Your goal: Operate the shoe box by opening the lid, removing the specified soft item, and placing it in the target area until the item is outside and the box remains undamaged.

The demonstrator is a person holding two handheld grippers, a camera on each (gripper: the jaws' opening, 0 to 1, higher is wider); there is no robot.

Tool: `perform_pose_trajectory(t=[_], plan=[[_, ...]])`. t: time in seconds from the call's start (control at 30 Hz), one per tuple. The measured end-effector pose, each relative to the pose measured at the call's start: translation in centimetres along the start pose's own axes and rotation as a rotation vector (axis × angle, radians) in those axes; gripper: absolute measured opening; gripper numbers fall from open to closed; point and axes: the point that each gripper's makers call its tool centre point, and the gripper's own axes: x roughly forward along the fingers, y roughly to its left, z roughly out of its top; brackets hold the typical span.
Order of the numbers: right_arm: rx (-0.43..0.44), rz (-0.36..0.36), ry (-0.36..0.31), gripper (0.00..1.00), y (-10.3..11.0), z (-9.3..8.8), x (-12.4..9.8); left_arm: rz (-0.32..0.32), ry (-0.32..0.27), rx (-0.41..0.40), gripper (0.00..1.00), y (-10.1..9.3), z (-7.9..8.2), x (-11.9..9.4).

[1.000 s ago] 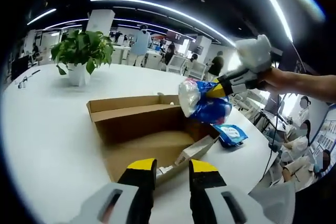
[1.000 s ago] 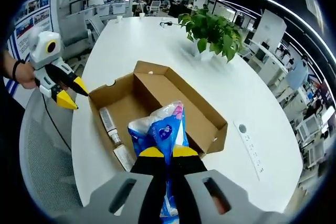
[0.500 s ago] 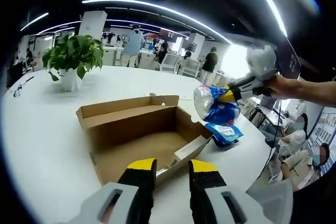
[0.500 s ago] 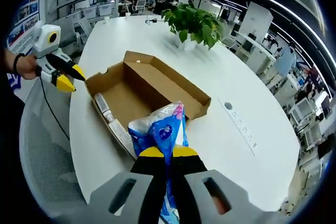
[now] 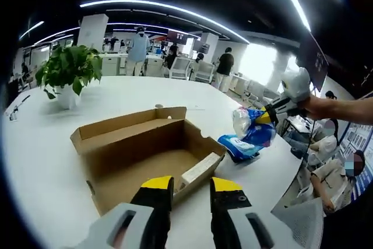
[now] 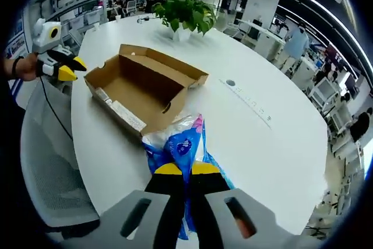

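The brown cardboard shoe box point(image 5: 145, 150) point(image 6: 140, 86) lies open on the white table, lid flap folded back. A white tube-like item point(image 5: 198, 169) point(image 6: 125, 114) rests along its inner wall. My right gripper point(image 6: 186, 168) point(image 5: 265, 115) is shut on a soft blue and white plastic pack point(image 6: 178, 144) point(image 5: 249, 125), held just past the box's end above the table. Another blue pack point(image 5: 236, 147) lies on the table under it. My left gripper point(image 5: 191, 183) point(image 6: 69, 68) hovers near the box's near edge, jaws slightly apart with nothing between them.
A potted green plant point(image 5: 67, 71) point(image 6: 183, 13) stands at the far side of the table. A white power strip point(image 6: 245, 98) lies on the table beyond the box. A grey chair point(image 6: 49, 161) is by the table edge. People and desks fill the office behind.
My right gripper has carried the blue pack out over the box's end and away from it, lower toward the table near the other pack. The left gripper stays by the box.
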Motion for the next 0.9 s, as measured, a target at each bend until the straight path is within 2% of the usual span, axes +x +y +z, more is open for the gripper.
perform_pose_trajectory(t=[0.07, 0.6, 0.9], plan=[[0.017, -0.012, 0.005, 0.00, -1.1, -1.0, -0.4, -0.004, 0.001, 0.005, 0.25, -0.3, 0.1, 0.2], [0.107, -0.099, 0.091, 0.00, -4.7, -10.3, -6.2, -0.024, 0.015, 0.026, 0.25, -2.9, 0.5, 1.7], [0.147, -0.122, 0.125, 0.00, -6.7, -13.8, -7.8, -0.027, 0.018, 0.034, 0.25, -3.9, 0.9, 2.5]])
